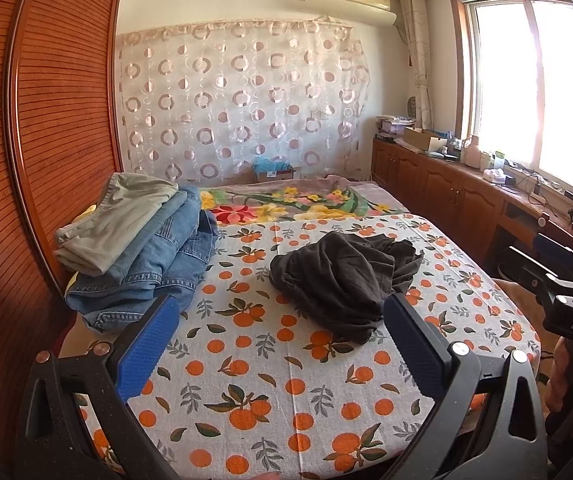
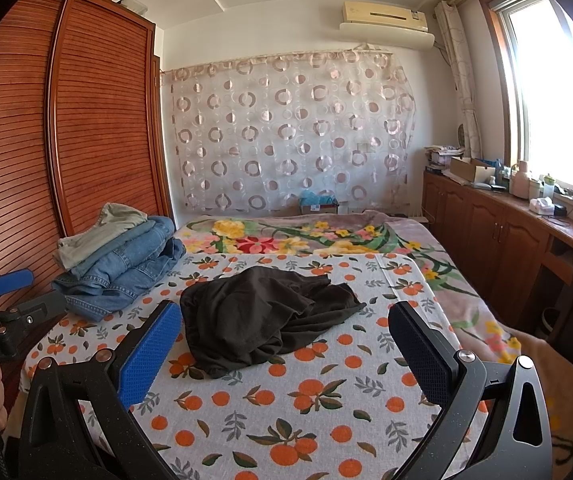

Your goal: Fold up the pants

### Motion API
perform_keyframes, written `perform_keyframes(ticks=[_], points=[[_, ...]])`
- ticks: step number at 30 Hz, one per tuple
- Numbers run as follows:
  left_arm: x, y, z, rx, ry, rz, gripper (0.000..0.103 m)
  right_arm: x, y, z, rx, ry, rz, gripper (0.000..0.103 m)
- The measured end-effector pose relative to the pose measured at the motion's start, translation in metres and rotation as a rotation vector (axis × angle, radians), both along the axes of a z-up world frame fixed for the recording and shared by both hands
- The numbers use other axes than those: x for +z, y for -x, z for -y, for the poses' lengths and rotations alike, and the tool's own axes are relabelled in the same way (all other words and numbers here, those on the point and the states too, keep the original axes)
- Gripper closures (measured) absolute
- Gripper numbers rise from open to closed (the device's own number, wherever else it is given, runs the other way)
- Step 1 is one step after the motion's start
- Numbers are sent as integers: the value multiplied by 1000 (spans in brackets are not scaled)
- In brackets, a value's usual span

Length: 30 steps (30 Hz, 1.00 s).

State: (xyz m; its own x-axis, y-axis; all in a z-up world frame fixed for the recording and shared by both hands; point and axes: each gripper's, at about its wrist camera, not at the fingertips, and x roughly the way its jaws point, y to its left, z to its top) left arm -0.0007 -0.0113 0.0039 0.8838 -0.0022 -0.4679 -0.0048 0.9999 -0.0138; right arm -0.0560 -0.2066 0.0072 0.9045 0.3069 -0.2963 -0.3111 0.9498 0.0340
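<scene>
Dark grey pants (image 1: 344, 276) lie crumpled in a heap on the orange-print sheet (image 1: 270, 380) of the bed; they also show in the right wrist view (image 2: 262, 320). My left gripper (image 1: 280, 316) is open and empty, held above the sheet just short of the heap. My right gripper (image 2: 286, 324) is open and empty, also just short of the heap. The right gripper's body shows at the right edge of the left wrist view (image 1: 566, 292). The left gripper shows at the left edge of the right wrist view (image 2: 10, 288).
A stack of folded jeans and a pale green garment (image 1: 134, 240) sits at the bed's left, by the wooden wardrobe (image 1: 46, 120). A floral blanket (image 1: 298, 200) covers the far bed. Wooden cabinets (image 1: 446, 184) with clutter run under the window on the right.
</scene>
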Motion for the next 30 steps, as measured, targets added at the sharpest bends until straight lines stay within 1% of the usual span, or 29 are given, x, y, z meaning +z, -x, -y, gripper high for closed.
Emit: perform_keyframes(ticks=[19,20,24,30], points=[[-1,0,0,1,0,1,1,0,1,-2,3,-2,-6,0],[3,0,6,2,0,-1,1,-1,0,-2,3,-2,-7,0],[2,-1,11,3,0,-15,1,-3,-3,-1,7,-4,-15,0],[-13,-13,4,6,10,-62,1,-11,-11,-1,24,-7,-38,0]])
